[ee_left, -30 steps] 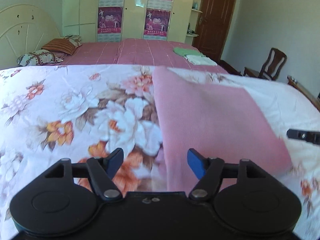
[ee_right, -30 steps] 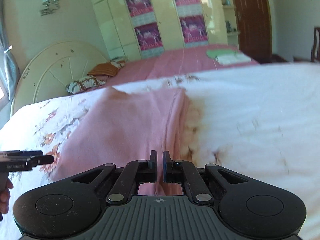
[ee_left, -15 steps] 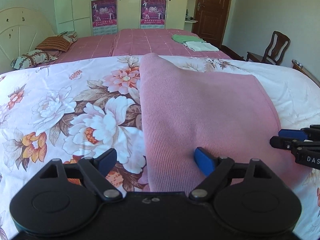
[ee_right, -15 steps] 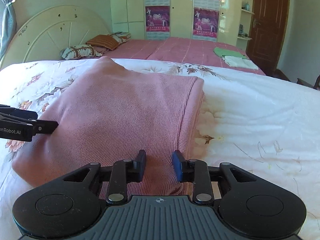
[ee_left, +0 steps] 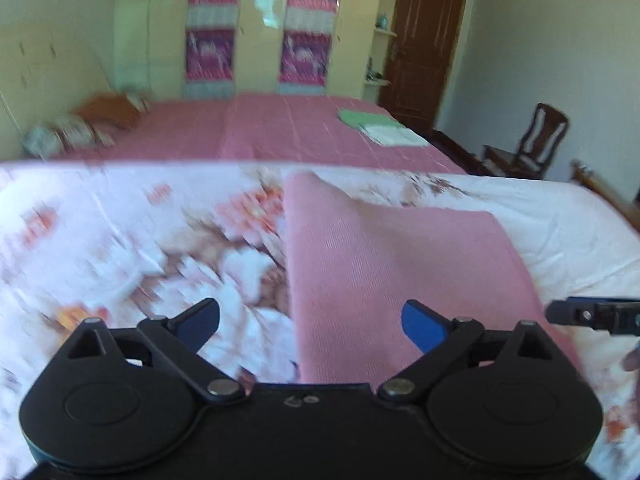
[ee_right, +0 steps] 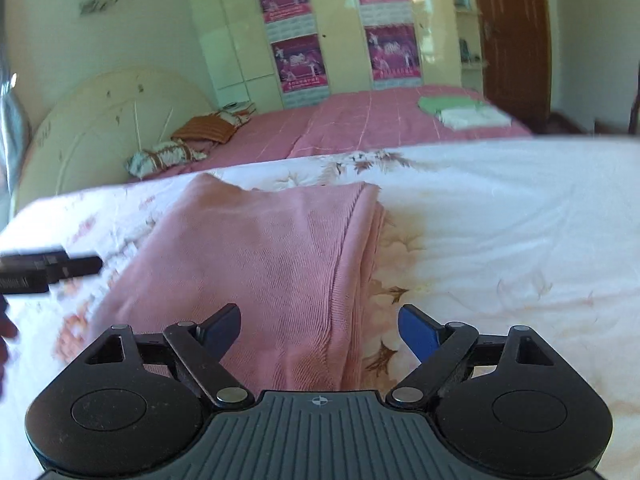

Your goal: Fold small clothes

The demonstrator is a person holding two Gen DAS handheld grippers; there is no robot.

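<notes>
Your left gripper (ee_left: 311,321) and right gripper (ee_right: 319,327) have just been spreading their fingers, both released, straddling the near corners of the folded pink sweater (ee_right: 256,264) lying on the flowered bed (ee_right: 500,232).

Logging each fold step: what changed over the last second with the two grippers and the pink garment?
The right gripper, shut on the pink garment's near edge a second ago, has just opened and let it go. The left gripper has opened wider, empty. The garment stays folded flat on the floral bedspread.
</notes>
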